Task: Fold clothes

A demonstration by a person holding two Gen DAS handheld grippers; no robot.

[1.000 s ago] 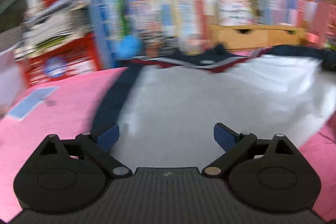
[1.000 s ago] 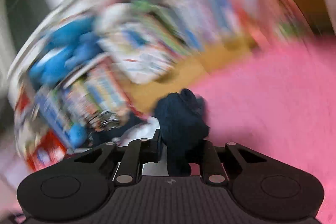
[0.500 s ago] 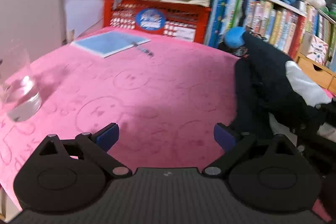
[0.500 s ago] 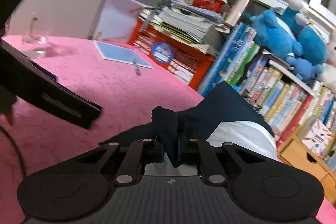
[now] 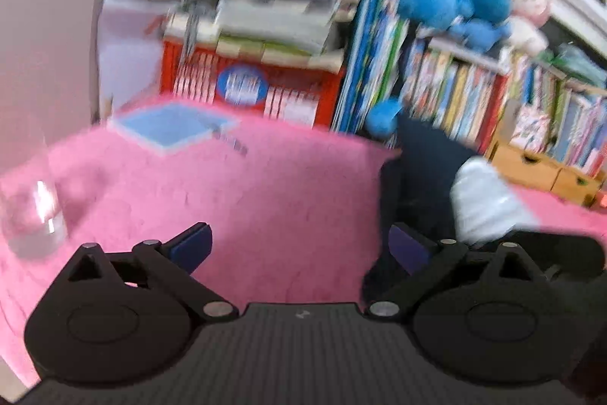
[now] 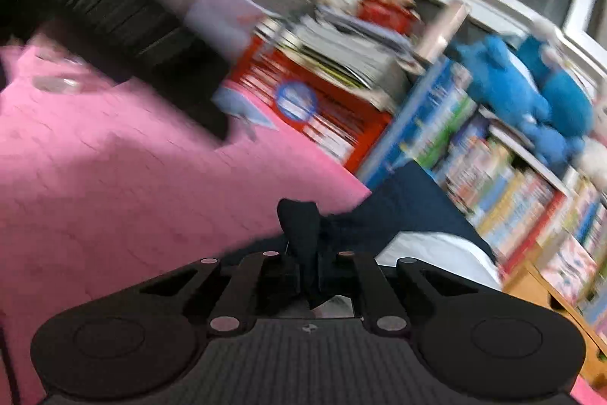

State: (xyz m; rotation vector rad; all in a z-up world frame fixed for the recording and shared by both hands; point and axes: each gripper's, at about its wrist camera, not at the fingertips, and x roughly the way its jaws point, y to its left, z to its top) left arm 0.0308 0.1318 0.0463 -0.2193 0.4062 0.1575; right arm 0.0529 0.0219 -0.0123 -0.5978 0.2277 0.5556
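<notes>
The garment is a white top with navy sleeves, bunched at the right on the pink tablecloth. My left gripper hovers open over bare pink cloth with nothing between its blue pads; the garment lies just past its right finger. In the right wrist view my right gripper is shut on a twisted fold of navy cloth, its jaws still closing tighter. The rest of the navy and white garment trails behind it to the right.
A drinking glass stands at the left of the table. A blue notebook lies at the back. Behind the table are a red crate with stacked papers, a bookshelf, blue plush toys and wooden drawers.
My left gripper left the spread white garment and swung over to bare pink cloth. My right gripper rolled upright and carried the navy fold across the table, pinching it tighter.
</notes>
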